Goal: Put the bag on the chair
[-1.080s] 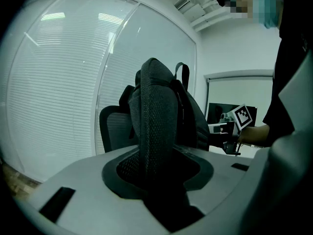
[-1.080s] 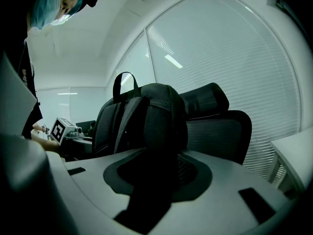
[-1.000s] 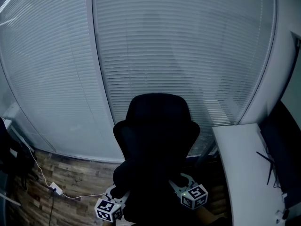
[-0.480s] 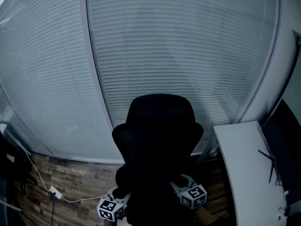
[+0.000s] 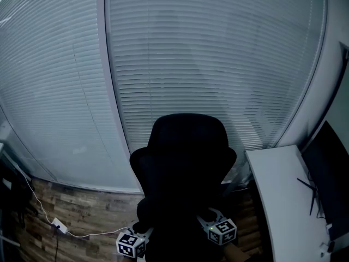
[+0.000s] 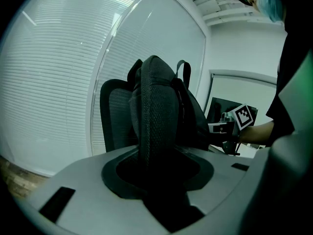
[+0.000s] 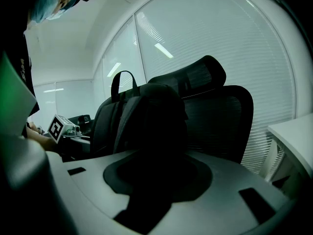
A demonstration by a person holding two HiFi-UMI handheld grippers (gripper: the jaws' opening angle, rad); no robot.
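Holding bag (image 6: 156, 106) upright before chair (image 5: 188, 146) backrest | left gripper (image 6: 157, 180) fingers clamped on its near side, right gripper (image 7: 155, 180) fingers clamped on the opposite side | two-sided grip likely prevents tipping | seat contact not visible

No legible text, brand name, number or sign is found in any view. Only black-and-white square marker patterns are displayed, on the faces of the left marker cube (image 5: 131, 245) and of the right marker cube (image 5: 222, 231). No letters or digits are contained in these patterns. The same type of pattern is shown on the cube faces visible in the two gripper views, where nothing can be read either.
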